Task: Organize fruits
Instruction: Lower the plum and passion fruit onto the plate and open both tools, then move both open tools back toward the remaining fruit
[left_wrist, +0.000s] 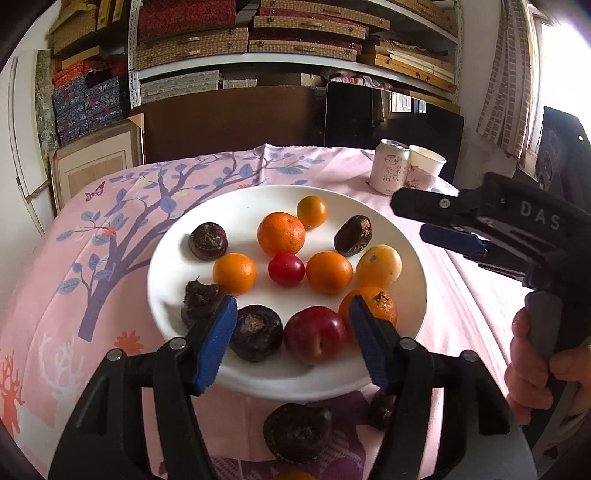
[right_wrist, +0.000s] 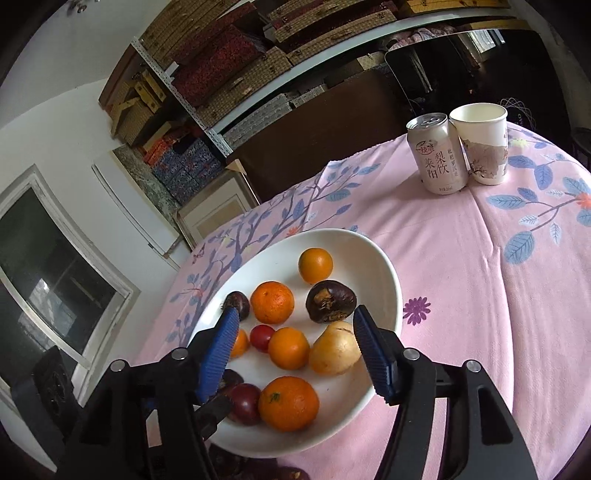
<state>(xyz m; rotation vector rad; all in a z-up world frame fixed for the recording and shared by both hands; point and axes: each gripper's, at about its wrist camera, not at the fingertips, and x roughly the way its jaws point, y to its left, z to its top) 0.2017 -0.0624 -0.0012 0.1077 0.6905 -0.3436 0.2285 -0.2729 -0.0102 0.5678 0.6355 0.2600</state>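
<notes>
1. Fruit sits gathered on a white plate (left_wrist: 402, 236) in the middle of a pink tablecloth (left_wrist: 110, 295) printed with a blue tree; judging by the task, the plate is the collecting place.
2. On the plate are several oranges, the largest orange (left_wrist: 281, 233) toward the far side, a small red tomato (left_wrist: 286, 269) at the centre, a yellow fruit (left_wrist: 378, 266), a red plum (left_wrist: 315, 334) at the near edge, and several dark brown, wrinkled fruits I cannot identify.
3. One dark fruit (left_wrist: 297, 432) lies off the plate on the cloth, just beside its near rim, and another dark piece lies partly hidden behind a finger of the near gripper. These look like what remains to be put on the plate.
4. The left gripper (left_wrist: 291, 343) hovers over the near rim with its blue pads spread apart; nothing is pinched, though the plum and a dark fruit show between them.
5. The right gripper (right_wrist: 295, 354) hangs over the plate's right side, its fingers apart and empty too, and a hand (left_wrist: 532, 365) holds its handle.
6. A drink can (right_wrist: 436, 155) and a paper cup (right_wrist: 480, 144) stand touching at the far side, well apart from the plate; the cup's contents cannot be seen.
</notes>
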